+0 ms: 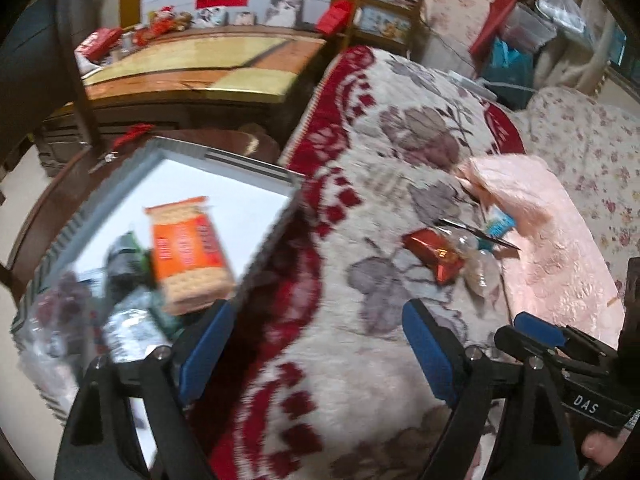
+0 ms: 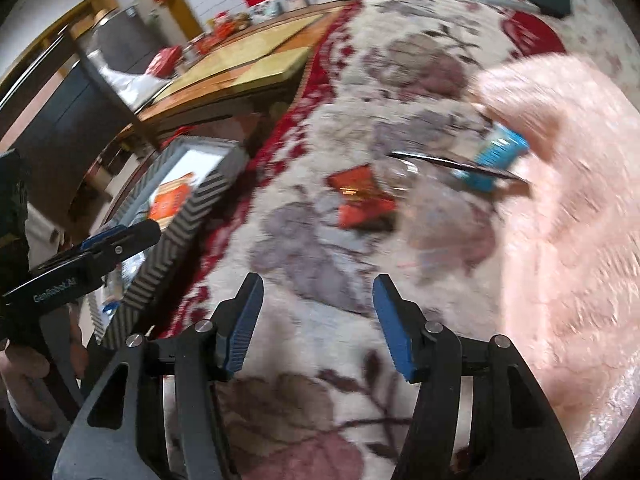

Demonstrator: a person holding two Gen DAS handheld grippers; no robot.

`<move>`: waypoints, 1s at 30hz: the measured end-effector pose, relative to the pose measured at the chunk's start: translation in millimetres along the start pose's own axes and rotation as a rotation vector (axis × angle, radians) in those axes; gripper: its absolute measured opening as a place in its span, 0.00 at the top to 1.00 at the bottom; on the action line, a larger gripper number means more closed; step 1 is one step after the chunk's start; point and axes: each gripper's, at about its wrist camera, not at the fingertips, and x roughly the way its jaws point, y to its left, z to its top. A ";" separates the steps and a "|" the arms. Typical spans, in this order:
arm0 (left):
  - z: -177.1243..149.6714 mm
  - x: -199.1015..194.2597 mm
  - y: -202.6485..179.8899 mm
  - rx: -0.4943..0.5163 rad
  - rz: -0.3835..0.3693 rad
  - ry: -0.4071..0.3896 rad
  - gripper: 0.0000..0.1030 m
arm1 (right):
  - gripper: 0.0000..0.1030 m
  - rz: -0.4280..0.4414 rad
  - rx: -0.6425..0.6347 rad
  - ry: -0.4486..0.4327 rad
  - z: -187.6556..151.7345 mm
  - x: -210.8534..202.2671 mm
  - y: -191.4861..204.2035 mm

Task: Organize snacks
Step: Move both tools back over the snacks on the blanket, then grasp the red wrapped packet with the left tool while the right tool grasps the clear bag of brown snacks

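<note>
Partly done, I judge: the grey chevron-walled storage box with white floor (image 1: 276, 224), lower left of the left wrist view, already holds an orange cracker pack (image 1: 188, 252) and several blurred wrapped packets. Left on the cream-and-red floral plush blanket (image 1: 360, 320), centre right: a shiny red foil snack (image 1: 434, 256), a clear plastic packet (image 1: 482, 268), a blue-white packet (image 1: 498, 222) by the pink quilted cloth (image 1: 560, 240). Left gripper (image 1: 316, 344) and right gripper (image 2: 318, 322) both gape empty over the blanket.

Orange cracker pack (image 1: 188, 256) lies in grey box (image 1: 224, 162).
</note>
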 end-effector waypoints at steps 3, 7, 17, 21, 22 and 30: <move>4.8 11.7 -18.3 0.016 -0.013 0.016 0.15 | 0.45 -0.008 0.036 0.002 -0.9 -1.5 -18.5; 16.2 30.1 -40.8 0.021 -0.050 0.042 0.15 | 0.45 -0.003 0.077 -0.006 -3.0 -1.6 -36.6; 44.9 99.6 -81.3 -0.059 -0.160 0.176 0.14 | 0.45 -0.016 0.088 -0.009 -8.8 8.2 -59.6; 52.1 124.8 -91.5 -0.079 -0.151 0.208 0.14 | 0.45 -0.001 0.108 -0.008 -10.5 11.0 -69.3; 52.6 130.6 -93.9 -0.075 -0.142 0.216 0.14 | 0.45 0.000 0.115 -0.009 -10.1 11.7 -72.0; 49.0 152.6 -89.9 -0.030 -0.084 0.274 0.14 | 0.41 -0.001 0.144 -0.045 9.4 17.0 -83.4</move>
